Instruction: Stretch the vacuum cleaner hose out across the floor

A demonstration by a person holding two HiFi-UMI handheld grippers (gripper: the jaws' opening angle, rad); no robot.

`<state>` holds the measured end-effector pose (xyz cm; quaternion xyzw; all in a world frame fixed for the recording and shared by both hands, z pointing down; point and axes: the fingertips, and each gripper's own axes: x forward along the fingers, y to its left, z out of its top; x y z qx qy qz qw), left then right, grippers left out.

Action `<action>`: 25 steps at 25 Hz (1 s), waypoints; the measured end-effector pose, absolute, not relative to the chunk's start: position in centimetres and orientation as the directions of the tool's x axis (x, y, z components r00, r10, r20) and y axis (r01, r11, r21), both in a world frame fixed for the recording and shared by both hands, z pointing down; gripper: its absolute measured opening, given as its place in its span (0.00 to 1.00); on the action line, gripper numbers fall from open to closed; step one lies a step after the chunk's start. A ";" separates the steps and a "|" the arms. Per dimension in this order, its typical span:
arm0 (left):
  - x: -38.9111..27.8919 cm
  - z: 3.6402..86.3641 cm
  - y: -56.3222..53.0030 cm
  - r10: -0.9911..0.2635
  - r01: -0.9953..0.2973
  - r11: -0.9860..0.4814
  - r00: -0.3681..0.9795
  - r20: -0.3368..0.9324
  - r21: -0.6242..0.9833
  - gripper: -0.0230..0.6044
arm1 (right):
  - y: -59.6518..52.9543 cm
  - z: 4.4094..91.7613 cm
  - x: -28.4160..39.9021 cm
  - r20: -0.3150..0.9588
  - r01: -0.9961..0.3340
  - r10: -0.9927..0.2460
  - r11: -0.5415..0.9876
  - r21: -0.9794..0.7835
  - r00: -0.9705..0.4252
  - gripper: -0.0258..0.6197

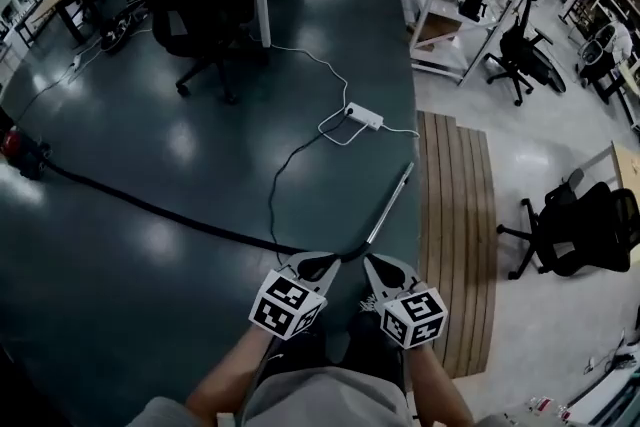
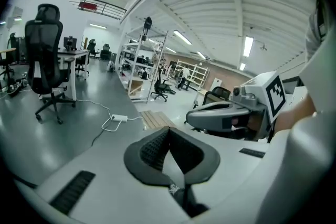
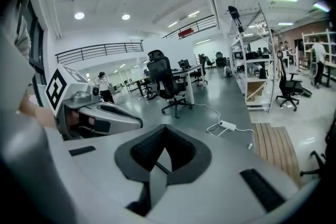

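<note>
Hose: the vacuum cleaner hose (image 1: 150, 207) lies on the dark floor in one long, slightly bowed line. It is left of the wooden slat panel (image 1: 455, 235) and runs away from it.
Hose ends: the far end meets the red vacuum body (image 1: 12, 145), well apart from the panel. The near end bends into the metal wand (image 1: 390, 203), whose tip lies just beside the panel's left edge.
Left gripper (image 1: 325, 263): its jaws are pressed together with nothing between them. It hangs in the air over the hose-wand bend, near the panel's left side, and we see no contact with the hose.
Right gripper (image 1: 375, 267): its jaws are likewise closed tight and empty. It sits between the left gripper and the panel.
Step in hand: we judge the hose is largely laid out, with neither tool working it. This looks like a check or a pause, not a pull.
Next move: if more stretch is wanted, one gripper's jaws must part. They would then go down to the bend by the wand, close on it, and draw it away from the vacuum body toward the panel.
Watch: a thin cable from the white power strip (image 1: 364, 117), near the panel's far end, reaches the hose and could snag.
</note>
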<state>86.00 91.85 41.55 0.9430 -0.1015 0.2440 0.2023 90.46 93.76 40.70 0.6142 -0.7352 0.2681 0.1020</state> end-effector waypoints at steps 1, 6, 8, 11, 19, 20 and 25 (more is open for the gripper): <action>85.4 40.2 92.1 -0.113 -0.296 -0.900 0.868 0.484 0.321 0.05 | 93.9 39.5 89.7 0.468 -0.958 -0.853 0.114 -0.264 -0.230 0.05; 82.5 35.0 93.2 -0.225 -0.373 -0.878 0.875 0.429 0.301 0.05 | 94.5 34.0 85.9 0.422 -0.943 -0.848 0.246 -0.223 -0.321 0.05; 81.5 33.4 93.1 -0.306 -0.436 -0.857 0.860 0.409 0.276 0.05 | 94.3 32.0 84.9 0.378 -0.924 -0.847 0.304 -0.233 -0.374 0.05; 79.7 30.5 93.6 -0.428 -0.529 -0.816 0.824 0.371 0.233 0.05 | 94.9 29.2 83.3 0.322 -0.882 -0.825 0.403 -0.243 -0.465 0.05; 78.2 26.9 97.6 -0.593 -0.681 -0.706 0.718 0.365 0.193 0.05 | 97.9 24.6 80.9 0.240 -0.771 -0.735 0.577 -0.268 -0.634 0.05; 78.0 26.6 98.1 -0.610 -0.696 -0.693 0.705 0.362 0.187 0.05 | 98.2 24.1 80.5 0.227 -0.755 -0.723 0.598 -0.267 -0.653 0.05; 76.3 25.4 99.2 -0.698 -0.771 -0.617 0.629 0.342 0.157 0.05 | 99.5 22.5 78.5 0.187 -0.678 -0.652 0.691 -0.252 -0.735 0.05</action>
